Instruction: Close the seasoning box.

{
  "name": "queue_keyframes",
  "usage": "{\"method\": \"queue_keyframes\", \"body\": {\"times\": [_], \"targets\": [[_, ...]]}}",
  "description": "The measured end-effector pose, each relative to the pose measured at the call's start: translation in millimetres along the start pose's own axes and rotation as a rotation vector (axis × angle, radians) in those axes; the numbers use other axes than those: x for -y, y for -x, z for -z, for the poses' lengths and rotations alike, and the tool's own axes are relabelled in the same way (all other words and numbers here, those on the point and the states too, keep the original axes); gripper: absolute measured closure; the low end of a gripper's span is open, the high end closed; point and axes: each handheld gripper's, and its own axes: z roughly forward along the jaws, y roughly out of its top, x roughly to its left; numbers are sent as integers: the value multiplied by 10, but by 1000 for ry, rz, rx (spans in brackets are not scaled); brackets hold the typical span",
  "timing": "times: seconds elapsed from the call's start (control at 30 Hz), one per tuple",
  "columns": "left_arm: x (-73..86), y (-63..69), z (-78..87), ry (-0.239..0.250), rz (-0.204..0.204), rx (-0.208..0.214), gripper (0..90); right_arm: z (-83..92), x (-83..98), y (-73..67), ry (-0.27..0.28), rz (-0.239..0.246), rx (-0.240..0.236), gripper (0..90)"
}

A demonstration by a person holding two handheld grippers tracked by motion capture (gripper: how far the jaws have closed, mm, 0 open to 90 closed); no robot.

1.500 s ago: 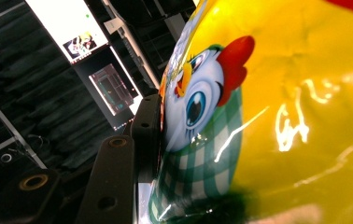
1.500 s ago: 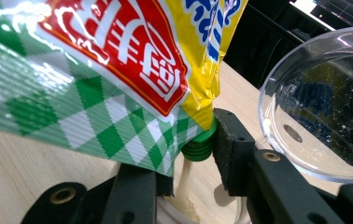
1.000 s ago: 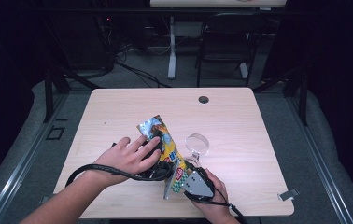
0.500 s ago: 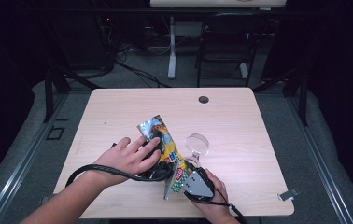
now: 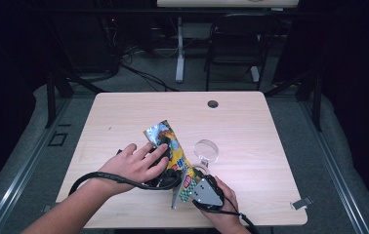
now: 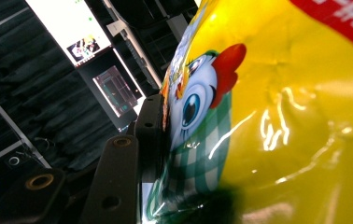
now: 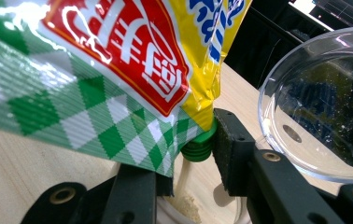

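A snack bag (image 5: pixel 173 151), yellow with green checks, a red label and a cartoon chicken, lies slanted on the table with its torn silver top at the far end. My left gripper (image 5: pixel 165 165) sits under the person's hand against the bag's left side. In the left gripper view its black pad (image 6: pixel 152 133) presses into the bag (image 6: pixel 277 116); the other jaw is hidden behind the bag. My right gripper (image 5: pixel 198 173) is at the bag's near end. There the bag's checked corner (image 7: pixel 95 107) drapes over one jaw, and a green ribbed cap (image 7: pixel 198 147) touches the other pad (image 7: pixel 230 149).
A clear round dish (image 5: pixel 206 150) stands just beyond my right gripper, large and tilted in the right gripper view (image 7: pixel 324 107). Beige crumbs (image 7: pixel 184 201) lie on the wooden table (image 5: pixel 251 126). A dark grommet (image 5: pixel 213 104) marks the far edge. Black cables loop near the front edge.
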Motion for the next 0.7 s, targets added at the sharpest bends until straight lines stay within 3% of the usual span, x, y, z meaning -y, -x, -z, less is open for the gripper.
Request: {"method": "queue_keyframes", "body": {"times": [0.7], "targets": [[-11, -1, 7, -6, -17, 1, 648, 0, 1, 1, -2, 1, 1, 703]]}}
